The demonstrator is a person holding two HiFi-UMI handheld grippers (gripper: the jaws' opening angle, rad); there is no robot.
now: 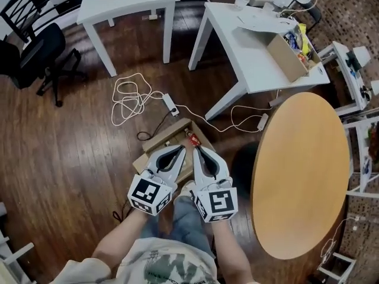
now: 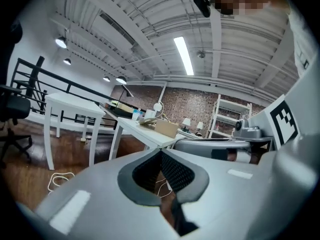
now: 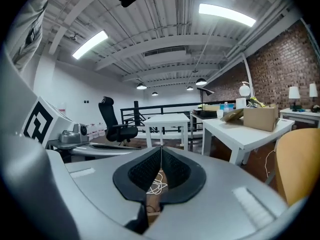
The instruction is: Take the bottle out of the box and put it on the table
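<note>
Both pairs of jaws are closed tip to tip on nothing — left gripper [image 1: 183, 148] and right gripper [image 1: 196, 149] sit over the open cardboard box [image 1: 164, 138] on the floor, centre of the head view. A red speck at its upper edge is probably the bottle [image 1: 190, 138]; the rest hides under the grippers. I judge it light, smooth and round, apt to slip — best gripped squarely across the body. Neither gripper view shows inside the box
</note>
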